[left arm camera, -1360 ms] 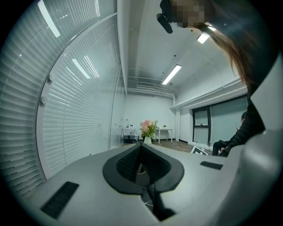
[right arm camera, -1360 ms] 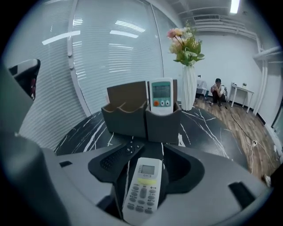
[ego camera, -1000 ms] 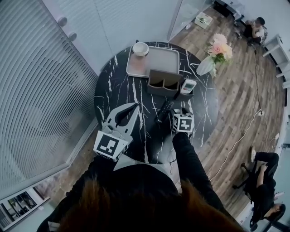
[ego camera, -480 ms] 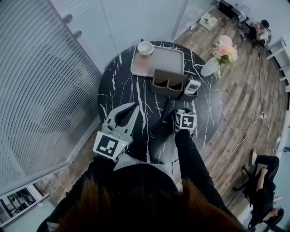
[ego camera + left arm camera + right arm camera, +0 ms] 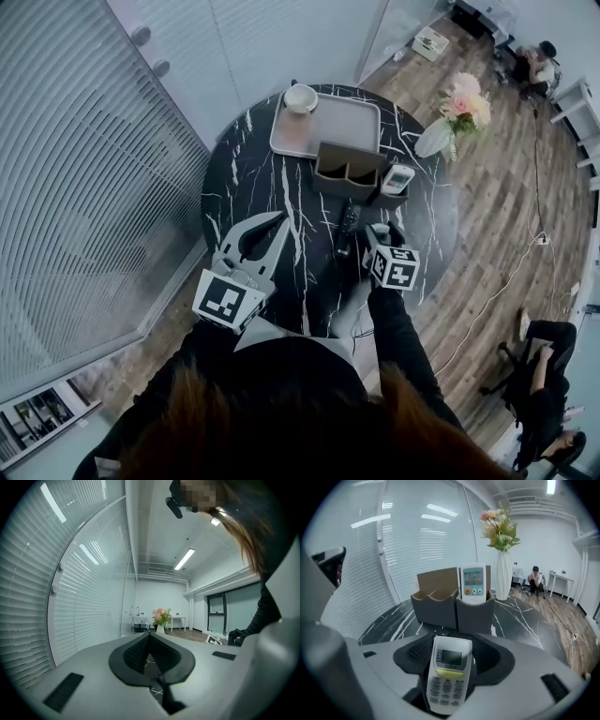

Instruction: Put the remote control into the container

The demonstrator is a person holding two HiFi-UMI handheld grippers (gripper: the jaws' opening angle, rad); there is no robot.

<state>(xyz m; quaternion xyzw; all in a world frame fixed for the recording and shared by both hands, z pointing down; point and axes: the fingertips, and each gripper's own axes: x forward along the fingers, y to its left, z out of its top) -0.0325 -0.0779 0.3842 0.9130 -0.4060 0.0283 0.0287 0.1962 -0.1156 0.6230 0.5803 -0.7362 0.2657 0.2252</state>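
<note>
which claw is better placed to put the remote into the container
Right. The right claw grips the white remote and faces the container just ahead of it. The left claw is shut, empty and farther from the container.

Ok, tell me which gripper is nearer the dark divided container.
Right. The right gripper, holding a white remote control, is just in front of the dark divided container; the left gripper is farther back and left.

White remote control (image 5: 449, 677), display up, clamped in the right gripper's (image 5: 450, 641) fingers, facing the grey compartmented container (image 5: 436, 609) toward the desk's (image 5: 525, 620) far edge.
</note>
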